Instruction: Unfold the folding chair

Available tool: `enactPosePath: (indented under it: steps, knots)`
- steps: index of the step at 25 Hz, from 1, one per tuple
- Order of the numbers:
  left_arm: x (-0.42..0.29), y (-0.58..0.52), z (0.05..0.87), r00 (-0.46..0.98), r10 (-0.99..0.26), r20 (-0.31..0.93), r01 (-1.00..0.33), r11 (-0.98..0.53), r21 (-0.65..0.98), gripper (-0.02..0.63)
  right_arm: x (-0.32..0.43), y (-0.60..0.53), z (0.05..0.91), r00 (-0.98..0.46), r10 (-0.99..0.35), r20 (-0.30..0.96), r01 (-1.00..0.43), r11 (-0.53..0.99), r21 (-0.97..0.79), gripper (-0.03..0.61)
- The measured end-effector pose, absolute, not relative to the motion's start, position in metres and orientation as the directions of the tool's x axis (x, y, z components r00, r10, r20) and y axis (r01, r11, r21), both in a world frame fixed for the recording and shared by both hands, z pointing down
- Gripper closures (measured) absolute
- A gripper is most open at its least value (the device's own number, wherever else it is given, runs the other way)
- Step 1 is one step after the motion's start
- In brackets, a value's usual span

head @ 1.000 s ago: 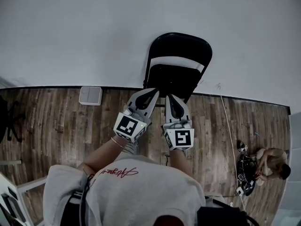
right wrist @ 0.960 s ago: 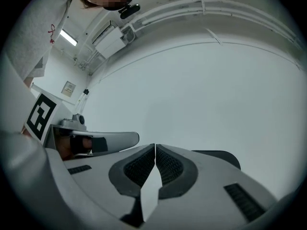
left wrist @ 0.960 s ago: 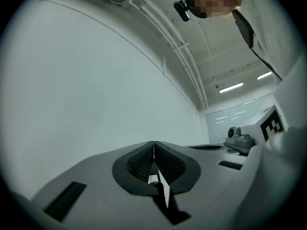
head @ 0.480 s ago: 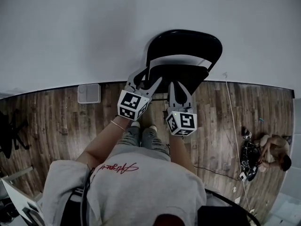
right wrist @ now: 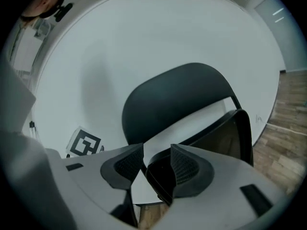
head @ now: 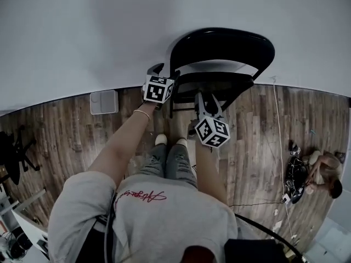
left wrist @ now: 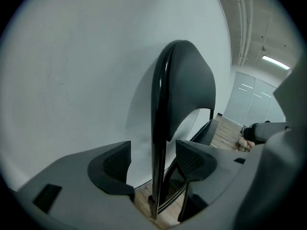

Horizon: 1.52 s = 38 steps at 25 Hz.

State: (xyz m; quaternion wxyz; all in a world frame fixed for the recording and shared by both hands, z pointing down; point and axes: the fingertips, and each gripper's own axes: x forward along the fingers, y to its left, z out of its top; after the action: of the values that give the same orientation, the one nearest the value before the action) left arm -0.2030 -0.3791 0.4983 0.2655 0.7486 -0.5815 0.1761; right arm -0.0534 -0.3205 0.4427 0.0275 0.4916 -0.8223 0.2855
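Note:
A black folding chair [head: 222,45] stands against the white wall, its seat [head: 211,86] tilted out a little from the frame. My left gripper [head: 164,70] is at the chair's left side. In the left gripper view the left frame tube [left wrist: 158,128] runs upright between the wide jaws of the left gripper [left wrist: 154,163], which are opening and clear of it. My right gripper [head: 207,98] is at the seat's front. In the right gripper view the seat edge [right wrist: 160,176] lies between the right gripper's [right wrist: 156,166] opening jaws, with a gap beside the left pad.
Wooden floor runs below the wall. A white square box [head: 103,102] sits at the wall's foot, left of the chair. A cable [head: 278,136] trails down the floor on the right toward a person [head: 323,174] sitting there. An office chair base [head: 13,152] is at far left.
Both grippers have gone forward and down from in front of my body to the chair. The left went to the frame's left side. Both jaws went from shut to open.

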Motion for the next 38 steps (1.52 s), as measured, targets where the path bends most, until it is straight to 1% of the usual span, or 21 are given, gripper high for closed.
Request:
enactPosePath:
  steps: [2, 4, 6, 7, 10, 14, 18, 20, 23, 26, 29, 35, 38]
  knots:
    - [-0.202, -0.392, 0.505, 0.261, -0.77, 0.582, -0.965, -0.193, 0.178, 0.309, -0.048, -0.337, 0.463, -0.474, -0.799, 0.37, -0.825, 0.257, -0.503, 0.416]
    - [-0.197, -0.401, 0.512, 0.27, -0.756, 0.597, -0.962, -0.244, 0.126, 0.345, -0.043, -0.355, 0.481, -0.418, -0.807, 0.417, -0.814, 0.128, -0.567, 0.403]
    - [-0.187, -0.406, 0.519, 0.279, -0.734, 0.619, -0.947, -0.316, 0.053, 0.467, -0.041, -0.369, 0.494, -0.37, -0.81, 0.455, -0.775, -0.002, -0.632, 0.387]
    - [-0.183, -0.408, 0.521, 0.278, -0.726, 0.628, -0.942, -0.335, 0.031, 0.518, -0.04, -0.375, 0.498, -0.351, -0.808, 0.472, -0.751, -0.058, -0.658, 0.38]
    - [-0.178, -0.41, 0.523, 0.278, -0.723, 0.632, -0.94, -0.342, 0.023, 0.534, -0.038, -0.395, 0.511, -0.304, -0.786, 0.538, -0.709, -0.191, -0.679, 0.367]
    - [-0.176, -0.407, 0.524, 0.286, -0.722, 0.63, -0.933, -0.36, 0.011, 0.532, -0.035, -0.415, 0.528, -0.287, -0.711, 0.642, -0.739, -0.263, -0.621, 0.367]
    - [-0.171, -0.407, 0.523, 0.288, -0.728, 0.622, -0.929, -0.371, -0.004, 0.532, -0.039, -0.426, 0.545, -0.275, -0.649, 0.709, -0.71, -0.36, -0.605, 0.367]
    - [-0.17, -0.407, 0.522, 0.292, -0.732, 0.616, -0.927, -0.376, -0.008, 0.532, -0.038, -0.428, 0.547, -0.234, -0.642, 0.73, -0.729, -0.381, -0.569, 0.367]
    - [-0.165, -0.406, 0.523, 0.329, -0.724, 0.607, -0.909, -0.416, -0.004, 0.534, -0.036, -0.425, 0.543, -0.207, -0.691, 0.692, -0.729, -0.363, -0.58, 0.365]
    - [-0.164, -0.405, 0.526, 0.355, -0.712, 0.606, -0.89, -0.456, -0.014, 0.538, -0.037, -0.423, 0.542, -0.223, -0.719, 0.659, -0.709, -0.344, -0.615, 0.365]
    - [-0.164, -0.407, 0.526, 0.371, -0.716, 0.591, -0.887, -0.462, -0.004, 0.546, -0.037, -0.418, 0.539, -0.259, -0.728, 0.634, -0.682, -0.327, -0.654, 0.365]
    - [-0.16, -0.408, 0.523, 0.429, -0.75, 0.503, -0.893, -0.434, 0.116, 0.597, -0.025, -0.389, 0.533, -0.314, -0.759, 0.571, -0.625, -0.287, -0.726, 0.365]
    - [-0.156, -0.403, 0.517, 0.457, -0.748, 0.481, -0.886, -0.429, 0.175, 0.6, -0.015, -0.366, 0.528, -0.334, -0.771, 0.542, -0.603, -0.267, -0.751, 0.367]
